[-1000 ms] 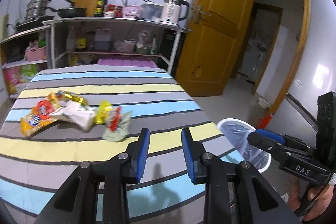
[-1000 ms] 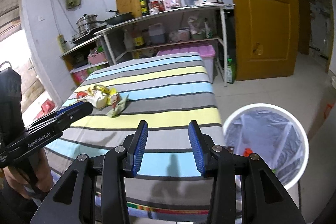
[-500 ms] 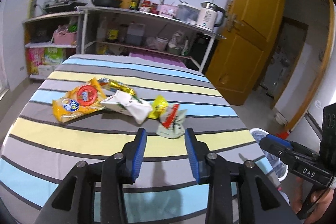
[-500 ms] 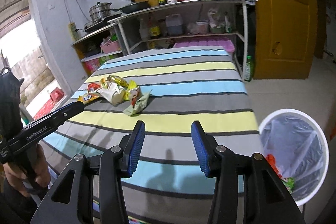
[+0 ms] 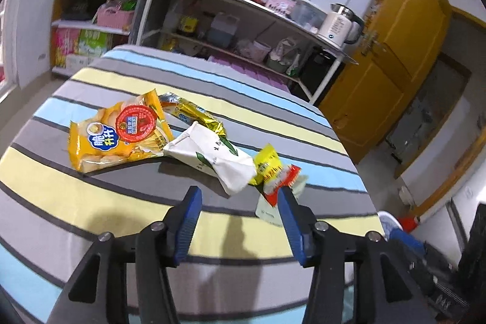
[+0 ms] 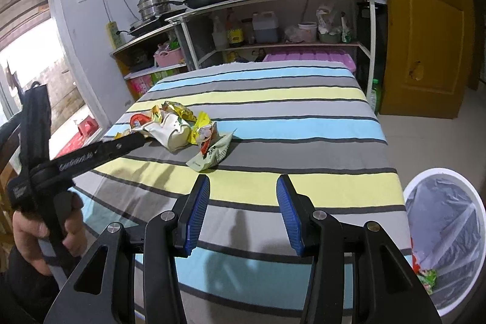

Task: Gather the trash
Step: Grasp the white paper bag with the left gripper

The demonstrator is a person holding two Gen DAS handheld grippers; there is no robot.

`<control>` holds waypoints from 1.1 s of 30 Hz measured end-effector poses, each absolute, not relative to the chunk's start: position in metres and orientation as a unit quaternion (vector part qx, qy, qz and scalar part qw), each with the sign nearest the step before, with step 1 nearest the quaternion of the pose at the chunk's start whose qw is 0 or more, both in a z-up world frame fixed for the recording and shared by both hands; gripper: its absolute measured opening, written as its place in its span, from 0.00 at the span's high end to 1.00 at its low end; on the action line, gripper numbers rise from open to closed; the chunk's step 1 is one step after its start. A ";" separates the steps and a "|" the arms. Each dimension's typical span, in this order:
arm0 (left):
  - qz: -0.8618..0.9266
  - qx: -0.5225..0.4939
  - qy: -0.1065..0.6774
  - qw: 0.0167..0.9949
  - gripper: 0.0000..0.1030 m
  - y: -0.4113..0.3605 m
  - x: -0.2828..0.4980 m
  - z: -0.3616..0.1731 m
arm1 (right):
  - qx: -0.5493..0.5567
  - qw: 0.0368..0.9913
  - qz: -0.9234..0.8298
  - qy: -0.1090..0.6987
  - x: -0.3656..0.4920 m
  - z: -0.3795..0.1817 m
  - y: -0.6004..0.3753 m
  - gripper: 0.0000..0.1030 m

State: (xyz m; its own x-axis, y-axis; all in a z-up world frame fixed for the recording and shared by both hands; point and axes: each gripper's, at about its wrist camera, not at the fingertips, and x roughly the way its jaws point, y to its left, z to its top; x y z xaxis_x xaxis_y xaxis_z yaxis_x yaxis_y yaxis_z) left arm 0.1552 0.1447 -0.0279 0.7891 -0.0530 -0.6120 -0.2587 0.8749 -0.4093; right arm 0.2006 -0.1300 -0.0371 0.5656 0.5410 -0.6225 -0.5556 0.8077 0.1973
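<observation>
Striped worktop [image 6: 273,111], wrapper pile [image 5: 170,138] at left.
Left tongs [image 5: 238,220] and right tongs [image 6: 243,214] wide open, empty; lined bin [image 6: 446,230] at right, kitchen shelving [image 6: 273,20] beyond.

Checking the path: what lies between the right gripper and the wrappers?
Right wrist view: only bare striped tablecloth separates the open right gripper from the wrappers.

The left gripper [image 5: 240,207] is held level with its jaws spread wide, nothing between them. The right gripper [image 6: 243,202] is likewise held agape (blue pads facing inward). The left hand [image 6: 45,236] is wrapped around its handle.
</observation>
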 end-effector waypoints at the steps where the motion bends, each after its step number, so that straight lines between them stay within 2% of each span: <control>1: 0.060 -0.249 0.322 0.911 0.49 0.146 0.160 -0.030 | -0.011 0.884 0.310 0.350 0.203 -0.039 -0.130 0.55; 15: 0.113 -0.321 0.328 0.881 0.50 0.172 0.207 -0.052 | -0.008 0.877 0.309 0.368 0.228 -0.055 -0.125 0.55; 17: 0.113 -0.321 0.329 0.881 0.54 0.174 0.209 -0.054 | -0.009 0.876 0.310 0.370 0.231 -0.057 -0.121 0.55; 19: 0.114 -0.315 0.330 0.883 0.67 0.174 0.210 -0.055 | -0.011 0.874 0.312 0.371 0.234 -0.058 -0.118 0.55; 25: 0.106 -0.298 0.335 0.887 0.80 0.177 0.208 -0.055 | -0.018 0.871 0.323 0.370 0.238 -0.057 -0.104 0.55; 33: 0.090 -0.268 0.327 0.902 0.81 0.178 0.186 -0.046 | -0.032 0.866 0.343 0.363 0.252 -0.055 -0.079 0.55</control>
